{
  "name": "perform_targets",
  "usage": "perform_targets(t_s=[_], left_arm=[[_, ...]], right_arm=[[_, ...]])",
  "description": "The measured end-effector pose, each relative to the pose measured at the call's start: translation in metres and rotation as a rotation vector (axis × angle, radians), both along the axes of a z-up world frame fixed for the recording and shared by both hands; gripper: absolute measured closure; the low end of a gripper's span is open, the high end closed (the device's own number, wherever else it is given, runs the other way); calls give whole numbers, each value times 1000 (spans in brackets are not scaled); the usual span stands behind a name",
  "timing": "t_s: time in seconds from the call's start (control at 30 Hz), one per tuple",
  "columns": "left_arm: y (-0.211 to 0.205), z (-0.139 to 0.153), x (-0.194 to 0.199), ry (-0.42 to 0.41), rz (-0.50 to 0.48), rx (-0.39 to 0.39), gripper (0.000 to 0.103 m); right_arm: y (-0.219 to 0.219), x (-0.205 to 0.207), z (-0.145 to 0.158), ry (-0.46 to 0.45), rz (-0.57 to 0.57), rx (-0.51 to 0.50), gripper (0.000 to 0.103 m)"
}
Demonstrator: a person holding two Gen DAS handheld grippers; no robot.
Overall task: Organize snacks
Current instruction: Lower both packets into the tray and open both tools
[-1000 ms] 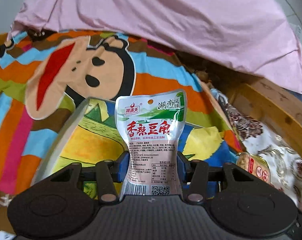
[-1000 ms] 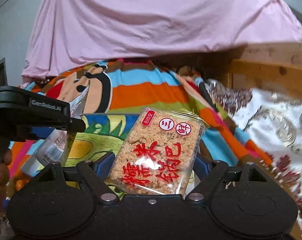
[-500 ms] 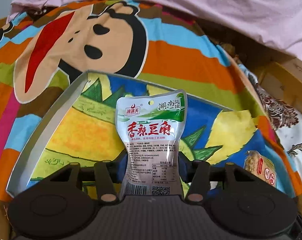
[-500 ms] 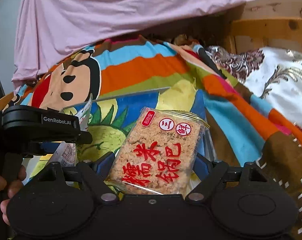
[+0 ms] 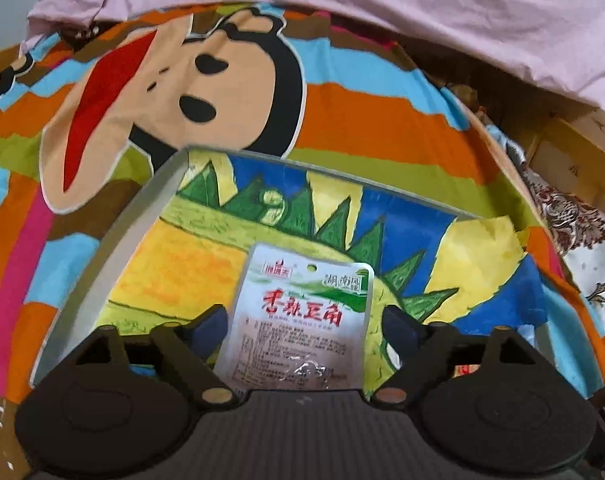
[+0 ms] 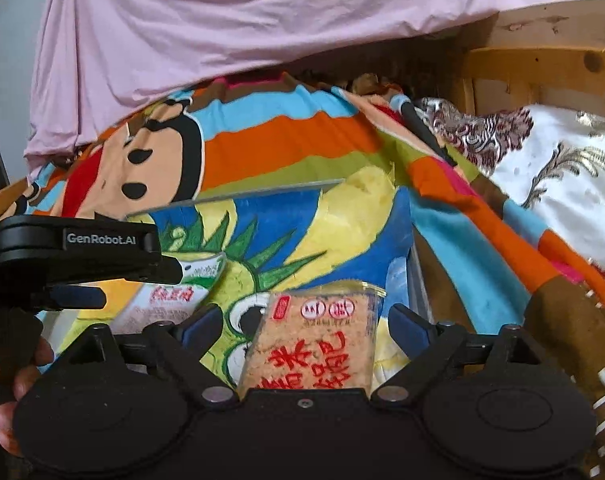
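We see a shallow tray (image 5: 102, 280) with a low grey rim lying on a striped cartoon blanket (image 5: 362, 128), its floor painted in yellow, green and blue. In the left wrist view the rim runs along the left side and across the far edge; the painted floor ahead of both packets is bare up to that far rim. In the right wrist view the tray (image 6: 416, 280) ends at its right wall just beyond the right finger, with blanket (image 6: 286, 148) past it and a pink sheet (image 6: 222, 32) hanging behind. A white patterned cloth (image 6: 562, 168) lies to the right, below a wooden frame (image 6: 542, 64).

Our left gripper (image 5: 304, 322) has its fingers spread wide, and the silver snack pouch (image 5: 302, 320) sits between them with a gap on each side, touching neither finger as far as we can tell. The pouch lies over the tray floor, its long axis running away from us, the hang-hole end pointing toward the far rim. In the right wrist view the same pouch (image 6: 170, 296) shows beside the left gripper (image 6: 102, 280).

Our right gripper (image 6: 302, 320) is also spread, and the rice cracker pack (image 6: 314, 344) rests between the fingers without touching them, over the tray's right part. Its long axis points away from us, red label end farthest, tilted slightly rightward.
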State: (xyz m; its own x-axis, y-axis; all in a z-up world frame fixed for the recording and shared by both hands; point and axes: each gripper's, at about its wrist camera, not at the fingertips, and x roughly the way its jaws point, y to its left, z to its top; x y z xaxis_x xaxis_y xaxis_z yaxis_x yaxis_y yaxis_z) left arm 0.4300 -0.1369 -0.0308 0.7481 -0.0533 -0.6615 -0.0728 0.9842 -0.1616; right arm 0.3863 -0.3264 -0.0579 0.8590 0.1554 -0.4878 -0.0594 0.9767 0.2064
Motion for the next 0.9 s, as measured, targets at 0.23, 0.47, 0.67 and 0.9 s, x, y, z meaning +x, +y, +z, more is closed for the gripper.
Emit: perform_targets(t_s=[0.23,0.47,0.67,0.9], left_arm=[[8,27,-25,-81,-12,-18,4],[24,63,-69,-176,-3,-67,1],[39,91,-121,-277,19,-83,1],[54,110,-186,-366,10,-74,1]], right_arm=[[-4,-21,35,-99,-14,-12,2],[-13,-64,82,-220,-58,7,1],[-9,-111,115,-302,-54,1,1],[5,-170,134,-354,-29,-22,1]])
